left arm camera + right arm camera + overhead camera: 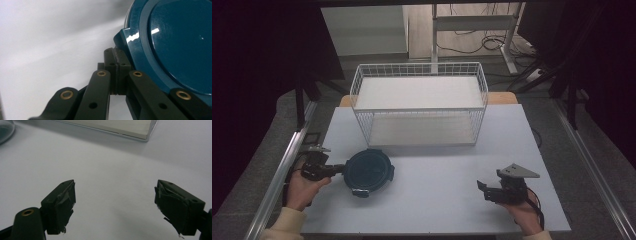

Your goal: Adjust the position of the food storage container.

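Observation:
A round dark teal lidded container (369, 171) lies on the pale table (437, 200) at the front left. My left gripper (340, 169) points right at its left rim. In the left gripper view the left gripper (115, 53) is shut, pads pressed flat together, tips right at a side tab of the teal lid (180, 42); nothing shows between the pads. My right gripper (484, 190) rests at the front right, held in a hand, open. In the right gripper view the right gripper (115, 192) has its worn pads (62, 202) wide apart over bare table.
A white wire basket (419, 66) with a white floor stands at the back middle of the table; its base corner (140, 131) appears ahead of the right gripper. A curved container edge (5, 130) sits far left there. Metal rails (282, 170) run along both table sides.

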`<state>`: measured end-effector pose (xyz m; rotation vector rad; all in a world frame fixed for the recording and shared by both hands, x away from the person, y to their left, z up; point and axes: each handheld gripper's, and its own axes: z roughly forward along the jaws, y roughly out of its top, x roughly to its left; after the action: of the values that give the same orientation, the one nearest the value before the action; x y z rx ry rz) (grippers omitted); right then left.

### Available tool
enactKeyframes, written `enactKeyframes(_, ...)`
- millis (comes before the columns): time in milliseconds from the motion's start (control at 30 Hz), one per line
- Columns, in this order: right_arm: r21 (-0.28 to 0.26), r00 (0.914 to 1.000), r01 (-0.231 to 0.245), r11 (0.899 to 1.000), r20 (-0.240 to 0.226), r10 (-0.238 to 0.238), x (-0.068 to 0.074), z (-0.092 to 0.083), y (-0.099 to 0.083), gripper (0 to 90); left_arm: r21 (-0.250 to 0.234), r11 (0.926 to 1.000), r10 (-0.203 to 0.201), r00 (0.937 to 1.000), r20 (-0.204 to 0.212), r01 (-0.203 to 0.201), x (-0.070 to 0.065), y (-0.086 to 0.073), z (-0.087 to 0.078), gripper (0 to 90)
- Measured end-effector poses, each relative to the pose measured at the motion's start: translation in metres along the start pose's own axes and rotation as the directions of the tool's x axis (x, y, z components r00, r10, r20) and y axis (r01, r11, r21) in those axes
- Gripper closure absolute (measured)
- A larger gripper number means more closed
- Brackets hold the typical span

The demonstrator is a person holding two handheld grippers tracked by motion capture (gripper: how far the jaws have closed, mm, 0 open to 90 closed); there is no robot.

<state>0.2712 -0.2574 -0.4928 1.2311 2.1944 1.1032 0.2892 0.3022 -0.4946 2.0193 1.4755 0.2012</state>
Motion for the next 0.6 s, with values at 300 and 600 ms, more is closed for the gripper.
enactKeyframes(300,0.002,1.0000,0.000,1.000,0.002,0.000,0.000,0.000,0.000,16.8,-0.004,0.9999,0.013,0.9994,0.033,-0.013,-0.016,-0.001,0.004,90.0)
enactKeyframes(600,0.001,1.0000,0.005,1.000,-0.002,-0.005,0.001,0.000,0.000,16.9,-0.014,0.9994,0.034,0.9964,0.077,-0.033,-0.033,-0.002,0.009,90.0)
